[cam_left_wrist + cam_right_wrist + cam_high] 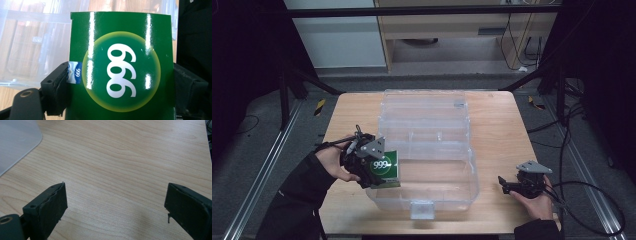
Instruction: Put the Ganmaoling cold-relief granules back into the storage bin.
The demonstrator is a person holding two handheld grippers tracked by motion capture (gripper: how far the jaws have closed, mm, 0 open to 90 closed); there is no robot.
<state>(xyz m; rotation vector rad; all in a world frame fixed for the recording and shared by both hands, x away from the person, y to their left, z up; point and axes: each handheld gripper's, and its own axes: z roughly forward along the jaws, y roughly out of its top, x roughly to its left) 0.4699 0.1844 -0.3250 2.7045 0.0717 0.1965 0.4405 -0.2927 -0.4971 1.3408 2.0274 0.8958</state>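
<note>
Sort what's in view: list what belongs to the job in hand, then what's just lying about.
In the job, as far as I can judge:
- green box, clamped in the left gripper
- clear plastic organiser case, lid open
- right gripper, open, empty, over the table

Lying about:
- cables on the floor
- cabinet behind the table

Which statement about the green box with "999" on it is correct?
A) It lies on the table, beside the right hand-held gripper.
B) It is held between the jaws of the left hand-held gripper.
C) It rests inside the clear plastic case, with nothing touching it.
B: in the left gripper view, the green box sits clamped between the two black jaws of the left hand-held gripper, at the clear plastic case's left edge.
</note>
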